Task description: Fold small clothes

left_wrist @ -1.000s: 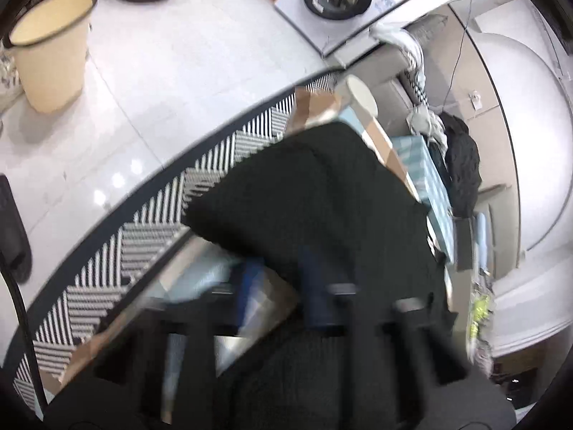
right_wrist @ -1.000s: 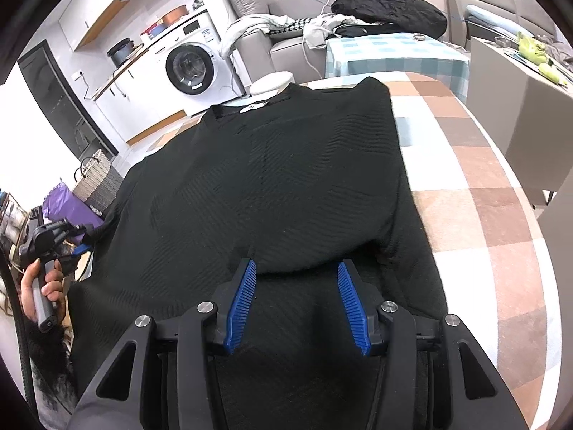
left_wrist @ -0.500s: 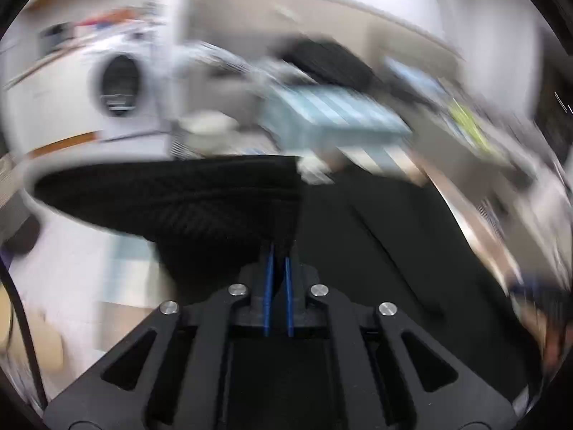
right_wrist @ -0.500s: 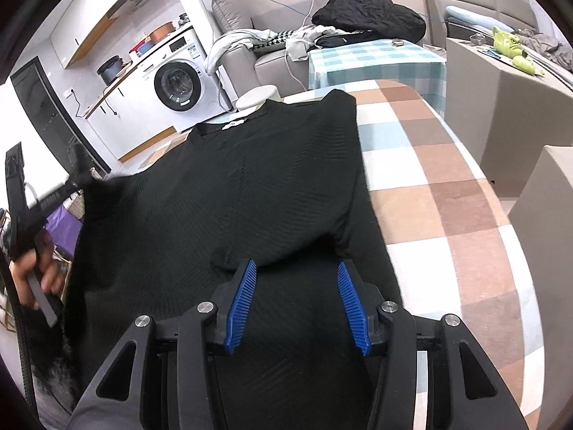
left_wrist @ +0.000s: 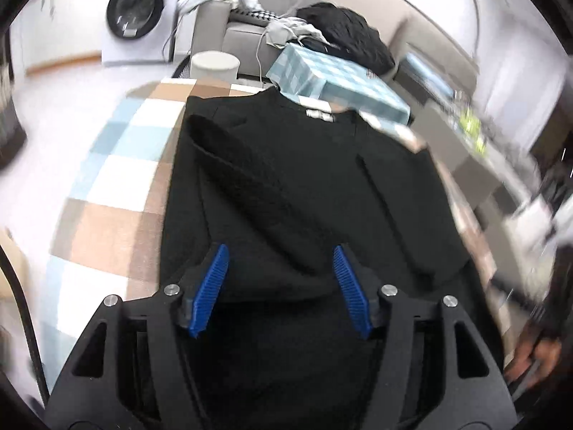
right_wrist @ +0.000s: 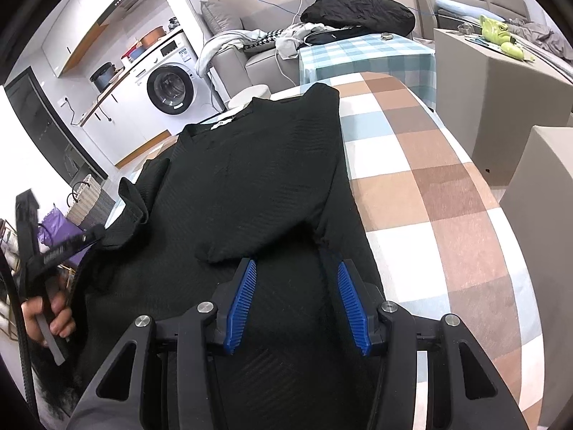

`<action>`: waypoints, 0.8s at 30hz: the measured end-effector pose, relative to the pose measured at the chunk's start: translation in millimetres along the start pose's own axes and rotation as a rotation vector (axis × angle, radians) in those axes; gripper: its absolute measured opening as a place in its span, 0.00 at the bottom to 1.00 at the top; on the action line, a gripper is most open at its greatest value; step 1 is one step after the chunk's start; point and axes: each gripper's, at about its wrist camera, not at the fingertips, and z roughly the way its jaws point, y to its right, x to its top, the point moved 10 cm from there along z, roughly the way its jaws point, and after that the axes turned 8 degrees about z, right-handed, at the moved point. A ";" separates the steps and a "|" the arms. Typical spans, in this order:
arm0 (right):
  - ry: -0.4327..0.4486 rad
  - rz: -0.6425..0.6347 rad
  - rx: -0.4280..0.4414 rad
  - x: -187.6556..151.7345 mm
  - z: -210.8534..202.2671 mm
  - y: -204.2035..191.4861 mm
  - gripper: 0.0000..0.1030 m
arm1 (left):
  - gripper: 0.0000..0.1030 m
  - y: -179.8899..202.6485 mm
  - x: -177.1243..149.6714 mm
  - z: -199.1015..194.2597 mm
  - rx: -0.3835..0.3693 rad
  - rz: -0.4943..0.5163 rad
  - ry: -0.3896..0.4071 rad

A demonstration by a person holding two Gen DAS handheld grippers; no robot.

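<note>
A black knit sweater (right_wrist: 258,179) lies flat on the checked table (right_wrist: 447,215), collar at the far end. Both sleeves are folded in over the body; the left sleeve (left_wrist: 250,179) lies diagonally across it. My left gripper (left_wrist: 281,283) is open and empty, just above the sweater's lower part. My right gripper (right_wrist: 297,294) is open and empty, over the sweater's lower right side near the folded right sleeve (right_wrist: 279,229). The left gripper also shows at the left edge of the right wrist view (right_wrist: 61,247), close to the left sleeve.
A second table with a blue checked cloth (right_wrist: 365,57) stands beyond the far end, with a black garment (right_wrist: 358,10) on it. A washing machine (right_wrist: 172,87) is at the back left. Grey boxes (right_wrist: 501,82) stand to the right.
The left gripper, shut on the left sleeve half a second ago, has laid it across the body and opened. The right gripper stayed open, nearly still.
</note>
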 end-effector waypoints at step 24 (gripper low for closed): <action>0.022 0.027 -0.043 -0.2 -18.8 17.0 0.48 | 0.68 66.8 56.1 55.1 0.003 0.163 0.000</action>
